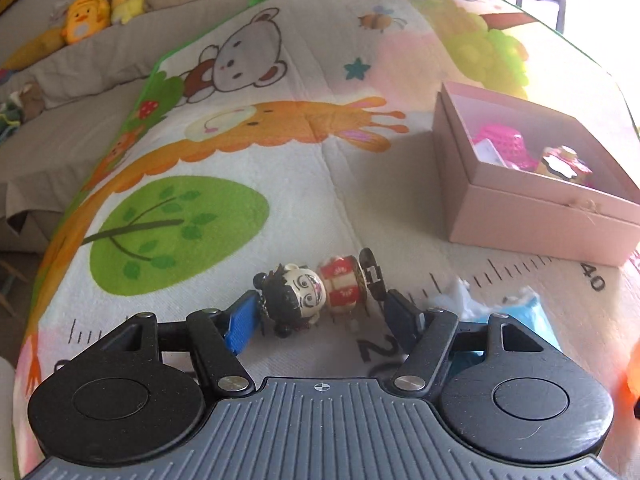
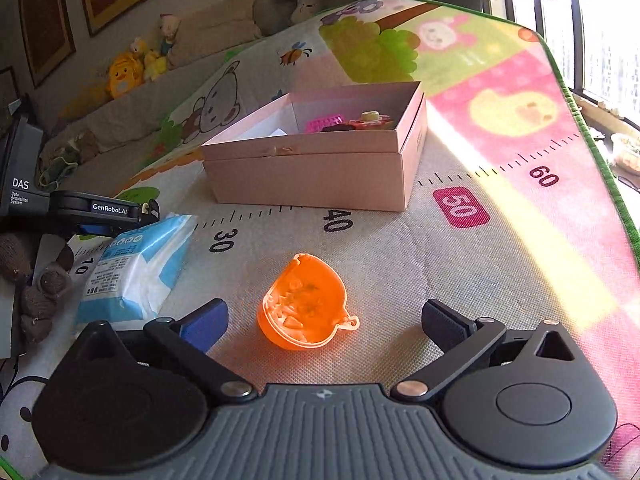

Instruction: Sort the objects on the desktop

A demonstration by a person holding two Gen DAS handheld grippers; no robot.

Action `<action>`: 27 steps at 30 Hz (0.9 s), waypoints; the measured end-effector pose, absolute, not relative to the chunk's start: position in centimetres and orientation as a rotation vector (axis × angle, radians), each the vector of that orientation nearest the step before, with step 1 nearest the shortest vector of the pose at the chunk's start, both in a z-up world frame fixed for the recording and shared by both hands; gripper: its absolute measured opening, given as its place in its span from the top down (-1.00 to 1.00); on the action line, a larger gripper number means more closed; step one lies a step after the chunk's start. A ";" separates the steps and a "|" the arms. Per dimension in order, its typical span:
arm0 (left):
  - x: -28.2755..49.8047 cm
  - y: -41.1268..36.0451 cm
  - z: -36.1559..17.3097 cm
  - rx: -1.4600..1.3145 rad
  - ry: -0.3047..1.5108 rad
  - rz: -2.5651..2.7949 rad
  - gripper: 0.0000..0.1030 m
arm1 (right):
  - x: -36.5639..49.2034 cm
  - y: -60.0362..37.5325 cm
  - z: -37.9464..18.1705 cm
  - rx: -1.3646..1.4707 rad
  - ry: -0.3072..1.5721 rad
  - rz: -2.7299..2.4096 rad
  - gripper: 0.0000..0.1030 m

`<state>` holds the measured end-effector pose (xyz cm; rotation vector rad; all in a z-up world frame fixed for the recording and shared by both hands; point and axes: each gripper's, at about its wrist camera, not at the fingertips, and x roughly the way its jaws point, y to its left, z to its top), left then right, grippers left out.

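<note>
With figurine (image 1: 316,294) lying sideways lower centre, I bracket it: left gripper (image 1: 320,316) half-closed, grasp uncertain. Right gripper (image 2: 324,322) released around orange shell (image 2: 306,304); pink box (image 2: 320,160) upper centre awaits both.

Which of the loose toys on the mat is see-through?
The orange shell toy, lying between the open right gripper's fingers. The doll figure by the left gripper is solid and painted.

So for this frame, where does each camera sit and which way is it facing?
Left wrist: on the left gripper, angled down at a doll figurine lying between its fingers; own fingers show.
Right wrist: on the right gripper, angled down at an orange toy between open fingers; the left gripper shows at left.
Shared: pink box, tissue pack, play mat.
</note>
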<state>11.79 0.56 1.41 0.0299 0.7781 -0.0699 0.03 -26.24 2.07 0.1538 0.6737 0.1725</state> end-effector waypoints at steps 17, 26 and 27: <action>1.6 -1.3 3.2 0.080 0.703 -0.284 -0.87 | 0.4 -25.2 1.9 0.084 0.700 0.150 -1.00; -0.5 -2.3 3.4 0.080 0.731 -0.416 -0.89 | 0.6 -25.4 1.9 0.071 0.723 0.175 -1.00; -0.7 -2.3 3.4 0.077 0.734 -0.416 -0.89 | 0.5 -25.6 2.0 0.080 0.719 0.177 -1.00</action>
